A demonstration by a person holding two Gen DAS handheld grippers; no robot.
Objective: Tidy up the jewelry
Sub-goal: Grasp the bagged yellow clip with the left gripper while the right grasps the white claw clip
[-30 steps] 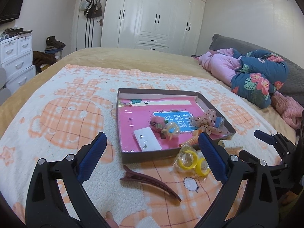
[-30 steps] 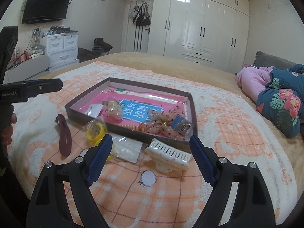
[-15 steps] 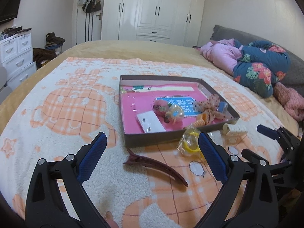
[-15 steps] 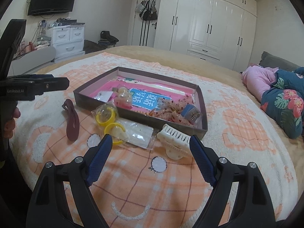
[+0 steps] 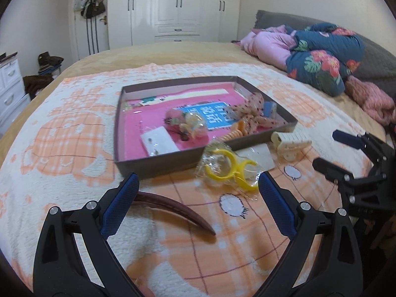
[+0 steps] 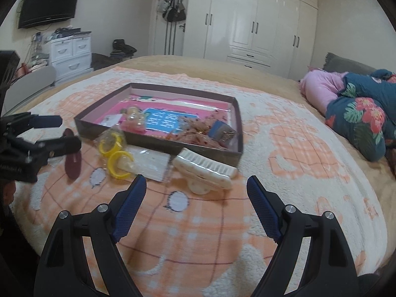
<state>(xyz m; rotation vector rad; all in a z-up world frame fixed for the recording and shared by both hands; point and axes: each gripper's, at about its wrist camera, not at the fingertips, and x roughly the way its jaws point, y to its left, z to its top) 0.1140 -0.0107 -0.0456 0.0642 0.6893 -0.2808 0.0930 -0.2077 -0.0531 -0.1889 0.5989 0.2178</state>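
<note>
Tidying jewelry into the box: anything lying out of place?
Yes. Three things lie on the blanket outside the box: maroon clip, yellow rings in a bag, and white claw clip.

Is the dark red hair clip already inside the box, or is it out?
Out. The dark red hair clip lies on the blanket in front of the box, between the open left gripper's fingers.

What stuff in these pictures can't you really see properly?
- Dark red hair clip: in the left wrist view its near end hides behind the left gripper finger.
- Little items on the white card in the box: too small and blurred to name.
- Blue label: writing too blurred to read in the right wrist view.
- Yellow rings: crinkly clear wrapping blurs their shape.
</note>
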